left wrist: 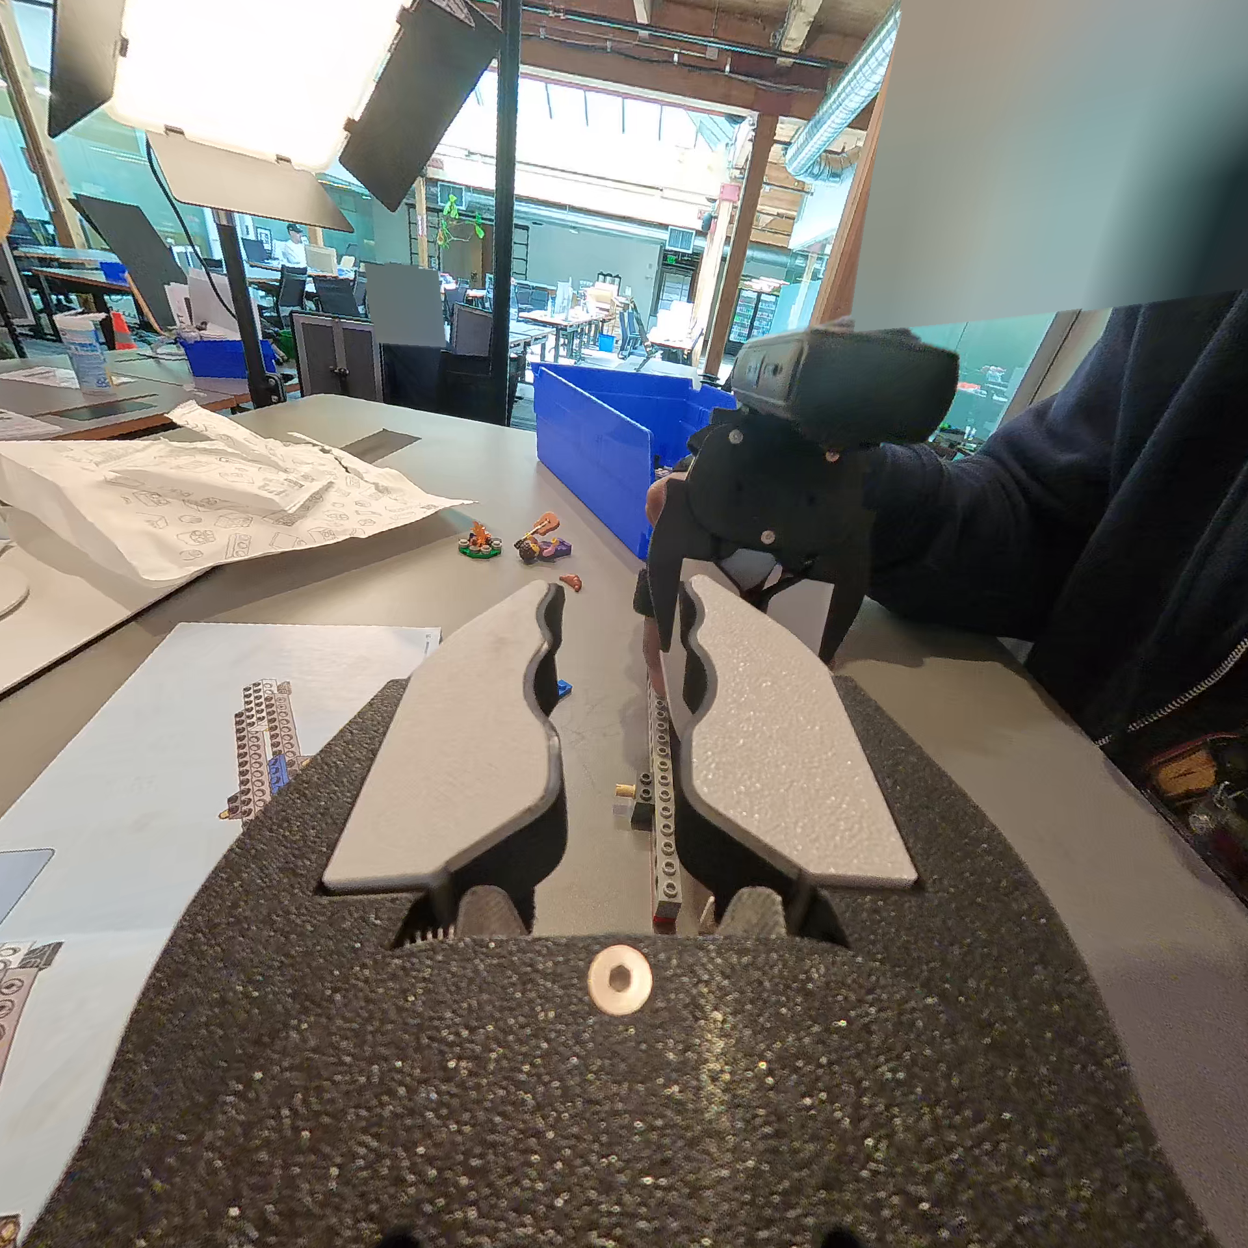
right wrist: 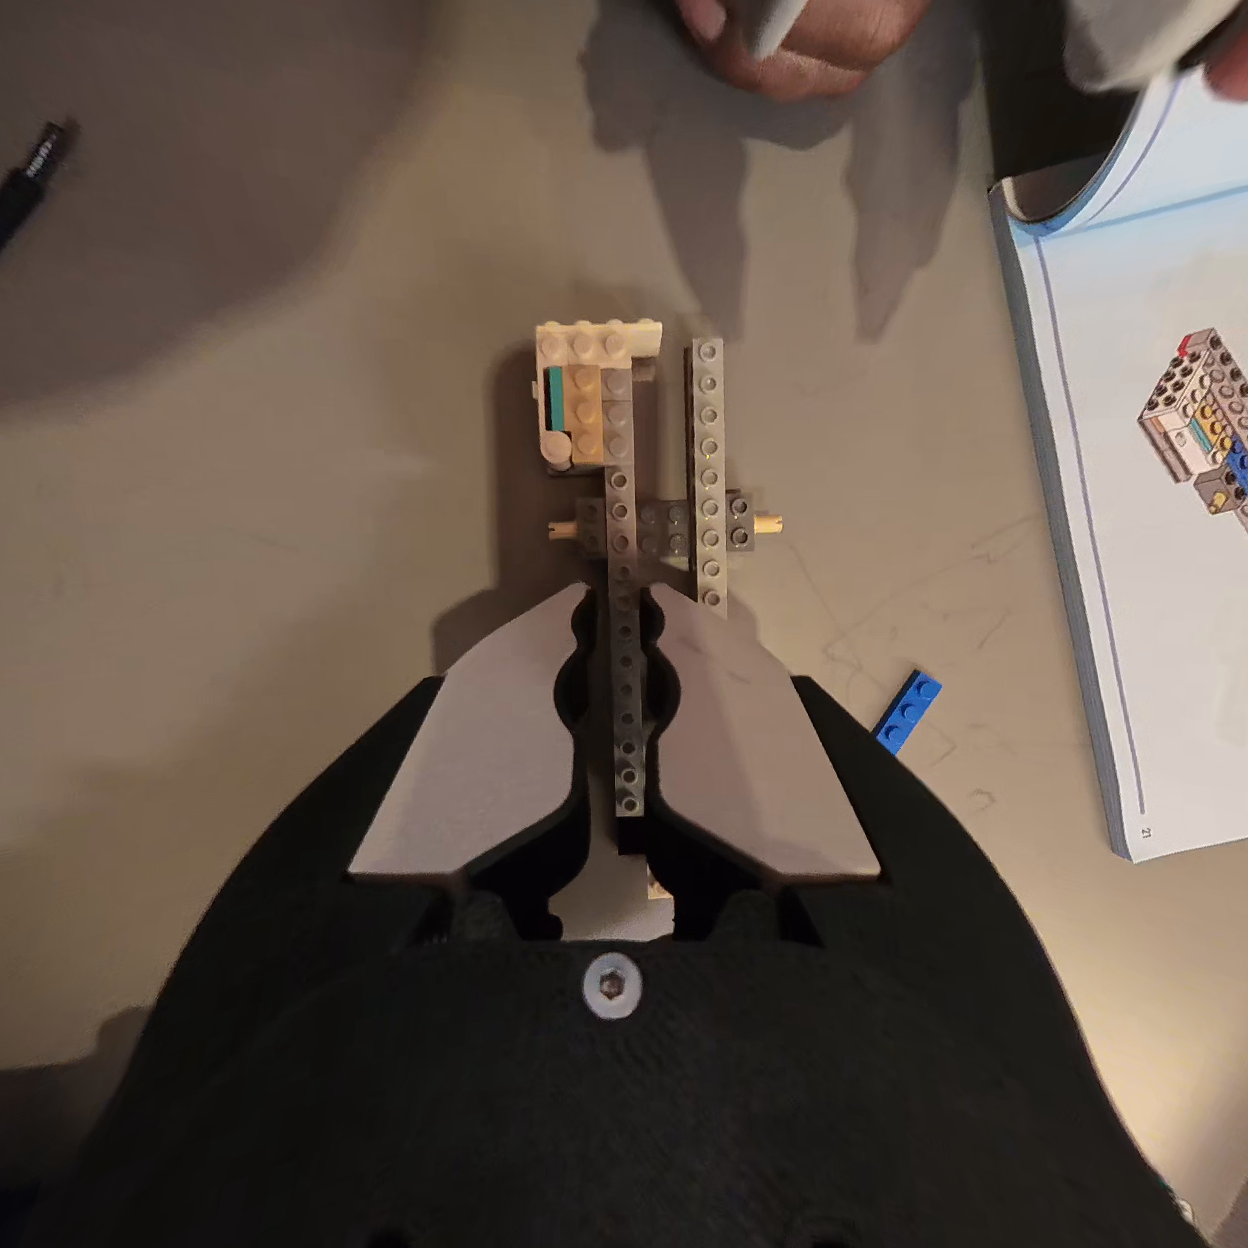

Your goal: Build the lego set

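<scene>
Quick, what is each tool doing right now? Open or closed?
Left tool: open, holding nothing; a grey brick beam lies between its fingers.
Right tool: closed on a long grey brick beam of the brick model.

Legible text: small page number at the corner of the open instruction booklet (right wrist: 1148,608); white lettering on a black pen (right wrist: 34,169), too blurred to read.

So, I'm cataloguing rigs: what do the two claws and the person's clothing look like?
Left claw: speckled black textured body, pale grey wavy-edged fingers with black inner pads, one silver bolt. Right claw: the same build in matte black, with a boxy camera on top. The sleeve is dark navy, zipped.
</scene>
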`<state>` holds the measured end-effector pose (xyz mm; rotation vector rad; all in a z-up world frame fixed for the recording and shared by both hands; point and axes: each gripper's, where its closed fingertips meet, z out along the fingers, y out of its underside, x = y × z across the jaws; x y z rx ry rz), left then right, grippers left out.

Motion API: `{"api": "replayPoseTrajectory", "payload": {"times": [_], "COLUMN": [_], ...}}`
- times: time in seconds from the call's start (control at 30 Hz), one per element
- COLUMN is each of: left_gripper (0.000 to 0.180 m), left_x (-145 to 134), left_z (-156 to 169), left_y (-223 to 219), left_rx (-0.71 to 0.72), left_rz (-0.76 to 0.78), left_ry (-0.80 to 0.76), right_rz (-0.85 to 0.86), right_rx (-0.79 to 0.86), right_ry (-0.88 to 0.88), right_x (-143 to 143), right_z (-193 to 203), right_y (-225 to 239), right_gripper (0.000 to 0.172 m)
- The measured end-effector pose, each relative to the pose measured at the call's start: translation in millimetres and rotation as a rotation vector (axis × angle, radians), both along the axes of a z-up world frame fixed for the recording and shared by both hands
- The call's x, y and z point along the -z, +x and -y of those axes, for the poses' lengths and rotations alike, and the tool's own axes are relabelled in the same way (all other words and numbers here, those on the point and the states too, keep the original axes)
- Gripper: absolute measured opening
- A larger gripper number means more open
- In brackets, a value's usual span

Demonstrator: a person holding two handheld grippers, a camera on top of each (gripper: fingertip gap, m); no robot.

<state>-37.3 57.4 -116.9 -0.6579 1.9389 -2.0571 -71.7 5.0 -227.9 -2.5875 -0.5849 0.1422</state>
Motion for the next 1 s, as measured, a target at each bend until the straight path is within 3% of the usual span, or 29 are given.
{"api": "replayPoseTrajectory", "payload": {"times": [0.33,0.7,1.0], "left_gripper": [0.033,0.034,0.04], "left_x": [-2.5,-11.8,0.2], "left_z": [-2.4,-15.2,-0.2], "left_y": [-0.5,3.2,2.6], "left_rx": [-0.013,-0.046,-0.002], "left_rz": [0.011,-0.003,-0.058], "left_ry": [-0.005,-0.098,-0.045], "right_rz": [-0.008,-0.199,-0.319], "right_rx": [0.047,0.225,0.253], "right_ry": [0.013,0.251,0.38], "right_x": [1.5,-44.3,-68.5], "right_z": [-0.6,-3.3,-2.7], "right_y": [11.0,46.4,54.9], "right_gripper": [0.008,0.008,0.008]}}
